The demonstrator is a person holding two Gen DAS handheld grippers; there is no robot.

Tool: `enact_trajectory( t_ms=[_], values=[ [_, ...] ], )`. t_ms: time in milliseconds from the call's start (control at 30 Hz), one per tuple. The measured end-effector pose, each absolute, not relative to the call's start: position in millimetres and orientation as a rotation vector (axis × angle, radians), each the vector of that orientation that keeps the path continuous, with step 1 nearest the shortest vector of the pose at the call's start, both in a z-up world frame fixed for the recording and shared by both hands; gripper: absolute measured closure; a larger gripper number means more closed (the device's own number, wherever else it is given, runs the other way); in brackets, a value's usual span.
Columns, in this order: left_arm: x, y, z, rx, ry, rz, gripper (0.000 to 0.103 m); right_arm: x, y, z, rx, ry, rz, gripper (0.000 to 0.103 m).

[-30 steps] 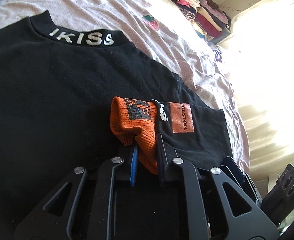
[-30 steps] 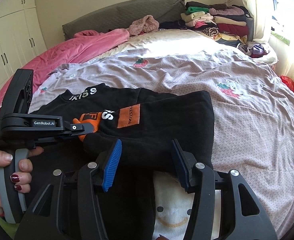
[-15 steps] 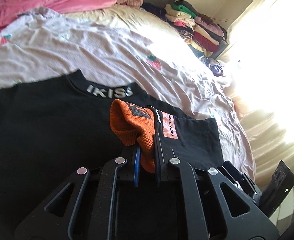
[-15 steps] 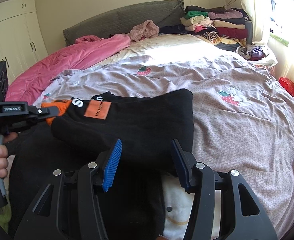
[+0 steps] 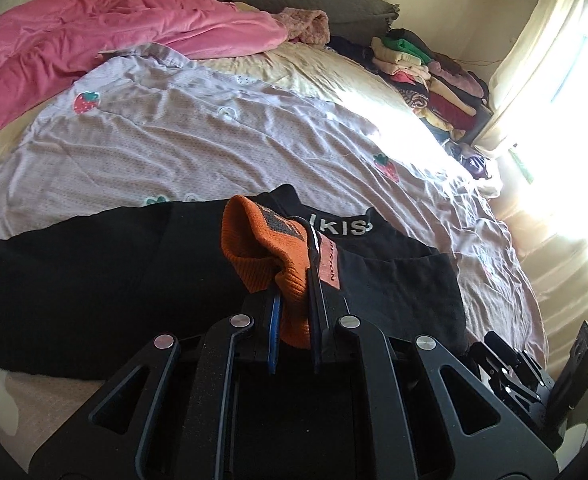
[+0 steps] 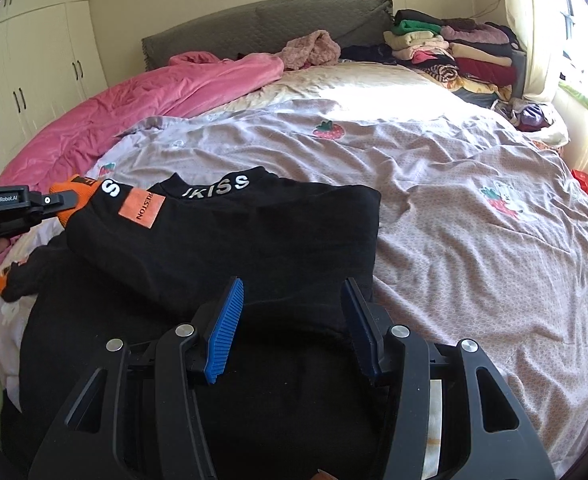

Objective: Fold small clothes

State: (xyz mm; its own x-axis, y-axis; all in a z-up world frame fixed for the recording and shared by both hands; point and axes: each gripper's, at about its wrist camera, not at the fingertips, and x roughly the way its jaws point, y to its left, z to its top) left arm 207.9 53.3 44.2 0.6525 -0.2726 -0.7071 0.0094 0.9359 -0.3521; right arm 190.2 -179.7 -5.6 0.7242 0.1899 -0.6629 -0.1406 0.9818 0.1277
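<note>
Left to right in the right wrist view: the left gripper (image 6: 59, 199) comes in from the left edge with its fingers pinched tight on the orange cuff (image 6: 71, 192) of the black sweatshirt (image 6: 229, 240). That cuff is ribbed knit, so I'd guess it grips well and won't slide out, a good spot to hold. The sleeve it belongs to is draped across the body of the shirt, which lies spread on the bed (image 6: 474, 168), collar lettering facing up. The whole thing looks soft, floppy and light, so it'll sag and crease wherever it isn't supported. Further right, the right gripper (image 6: 294, 320) has its fingers spread apart over the near side of the shirt, nothing pinched between them. If I were grabbing next I'd go for a hem or folded edge, not the flat middle.
</note>
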Motion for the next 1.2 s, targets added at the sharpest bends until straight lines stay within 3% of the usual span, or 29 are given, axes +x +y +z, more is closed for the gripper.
enact_trajectory(
  t_ms=[567, 633, 967, 1200],
  values=[
    [191, 116, 14, -0.435, 0.786, -0.032, 0.096, 195, -158, -10, -0.001, 0.757, 0.18, 0.053],
    [193, 121, 8, -0.433, 0.798, -0.022, 0.096, 197, -153, -11, -0.01, 0.758, 0.185, 0.048],
    [212, 128, -14, -0.489, 0.881, -0.076, 0.096, 205, -135, -13, -0.046, 0.764, 0.209, 0.047],
    [214, 114, -28, -0.433, 0.963, -0.109, 0.09, 206, -134, -14, -0.045, 0.766, 0.208, 0.044]
  ],
)
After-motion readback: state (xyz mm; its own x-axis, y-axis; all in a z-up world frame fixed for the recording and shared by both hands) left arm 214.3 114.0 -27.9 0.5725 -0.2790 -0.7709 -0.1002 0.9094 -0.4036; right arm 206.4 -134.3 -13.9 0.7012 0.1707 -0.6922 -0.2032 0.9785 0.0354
